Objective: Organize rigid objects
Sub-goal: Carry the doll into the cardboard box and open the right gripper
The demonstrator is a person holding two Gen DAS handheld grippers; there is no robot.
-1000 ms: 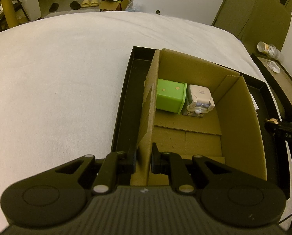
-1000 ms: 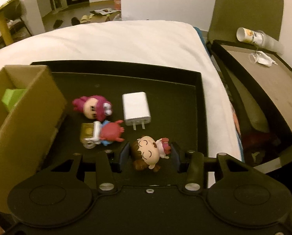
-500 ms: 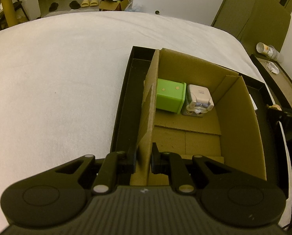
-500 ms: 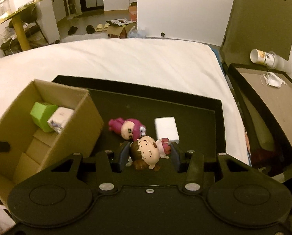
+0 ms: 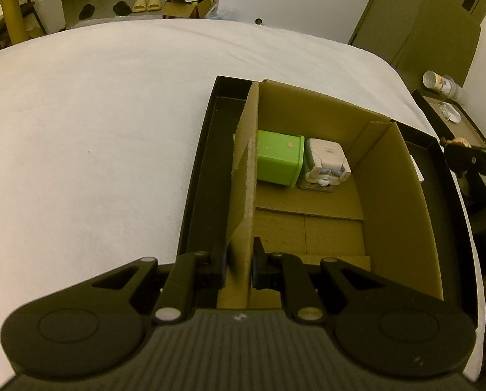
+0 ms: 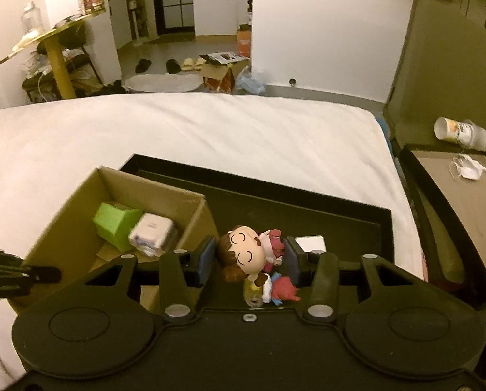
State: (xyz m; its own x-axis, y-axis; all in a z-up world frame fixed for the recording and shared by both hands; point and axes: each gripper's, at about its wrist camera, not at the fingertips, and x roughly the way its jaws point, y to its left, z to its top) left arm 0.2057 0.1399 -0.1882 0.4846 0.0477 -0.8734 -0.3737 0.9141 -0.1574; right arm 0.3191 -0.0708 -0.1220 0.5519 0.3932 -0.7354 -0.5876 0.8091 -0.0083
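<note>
Left tool (image 5: 238,265) pinches box wall (image 5: 243,195); right tool (image 6: 247,257) grips doll (image 6: 246,254), hiding charger (image 6: 309,242).

In the right wrist view the right gripper (image 6: 247,257), clamped on the doll figurine (image 6: 243,255), has risen. The cardboard box (image 6: 80,228), earlier a sliver at the left edge, now shows its open inside at lower left. The white charger (image 6: 309,242) and red figurine (image 6: 283,288) have slid down to the gripper's fingers. More of the room fills the top. In the left wrist view the right gripper (image 5: 471,161) reaches further in from the right edge, higher up.
</note>
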